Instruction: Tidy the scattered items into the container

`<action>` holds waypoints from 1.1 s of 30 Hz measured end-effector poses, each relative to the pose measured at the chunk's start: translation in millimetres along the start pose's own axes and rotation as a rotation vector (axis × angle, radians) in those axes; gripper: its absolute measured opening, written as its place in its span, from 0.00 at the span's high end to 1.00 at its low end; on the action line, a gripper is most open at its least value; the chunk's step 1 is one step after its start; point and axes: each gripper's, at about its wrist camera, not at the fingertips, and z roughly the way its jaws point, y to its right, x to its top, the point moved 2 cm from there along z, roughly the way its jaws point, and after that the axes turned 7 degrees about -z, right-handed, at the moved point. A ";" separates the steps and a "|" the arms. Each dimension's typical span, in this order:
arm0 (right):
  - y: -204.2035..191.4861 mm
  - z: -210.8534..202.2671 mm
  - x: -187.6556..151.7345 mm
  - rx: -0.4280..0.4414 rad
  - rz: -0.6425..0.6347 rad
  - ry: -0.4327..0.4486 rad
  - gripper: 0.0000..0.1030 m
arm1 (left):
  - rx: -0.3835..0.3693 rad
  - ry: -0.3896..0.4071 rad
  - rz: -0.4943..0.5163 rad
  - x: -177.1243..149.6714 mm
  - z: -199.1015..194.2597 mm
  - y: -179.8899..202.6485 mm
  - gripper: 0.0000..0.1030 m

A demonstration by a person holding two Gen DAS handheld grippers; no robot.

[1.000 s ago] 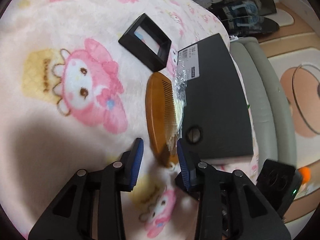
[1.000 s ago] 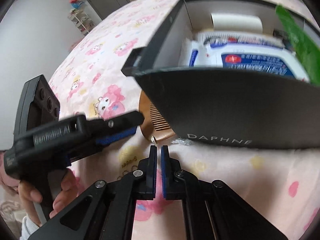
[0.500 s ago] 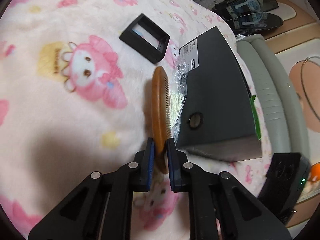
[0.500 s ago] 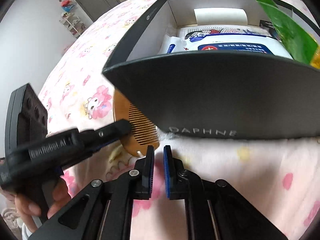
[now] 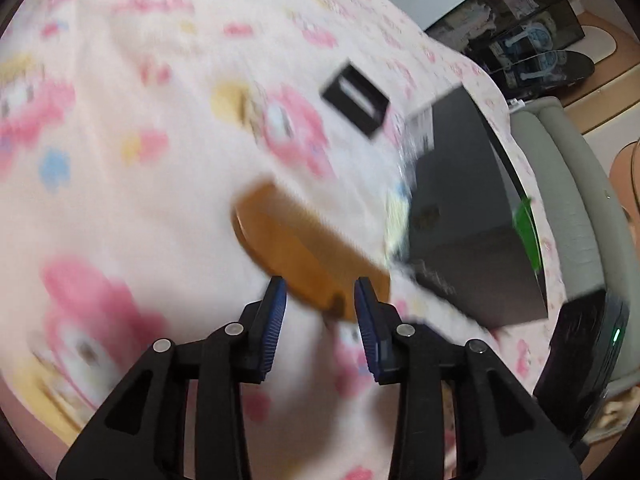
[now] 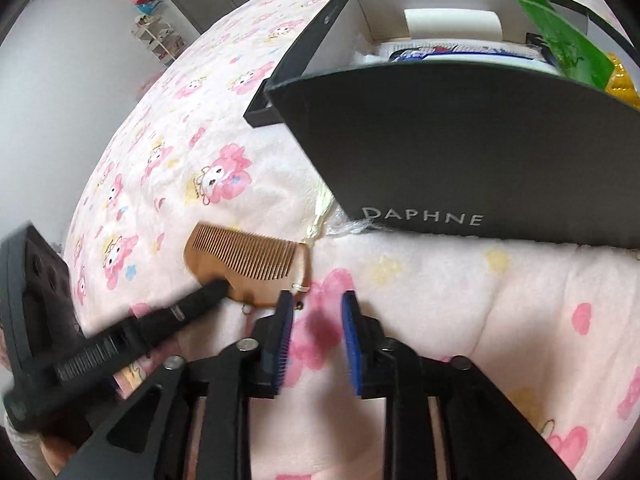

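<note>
The wooden comb (image 6: 248, 270) is not yet packed; it lies on the cartoon-print blanket (image 6: 420, 300), near the black shoe box (image 6: 460, 160), which already holds wipes (image 6: 460, 53) and a green item (image 6: 568, 50); a small black tray (image 5: 356, 100) also lies outside; the left tool (image 5: 320, 322) is opening, comb between its unpressed pads; the right tool (image 6: 316, 340) is opening, empty.

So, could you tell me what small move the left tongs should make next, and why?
Probably close again on the wooden comb and lift it toward the black box. The left tongs are opening, with the comb's end between the pads, seemingly unpinched; the comb is beside the box, not inside.
</note>
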 end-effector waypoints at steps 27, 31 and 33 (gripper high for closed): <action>3.8 -47.1 -31.8 -0.009 0.003 -0.005 0.79 | -0.107 -0.175 0.106 -17.2 14.5 1.1 0.67; 20.3 -51.6 -46.3 0.007 0.052 -0.047 0.79 | -0.071 -0.184 0.105 -24.0 20.2 -0.2 0.62; 16.2 -34.6 -43.9 0.003 0.061 -0.053 0.77 | -0.062 -0.186 0.115 -25.1 22.8 -0.8 0.62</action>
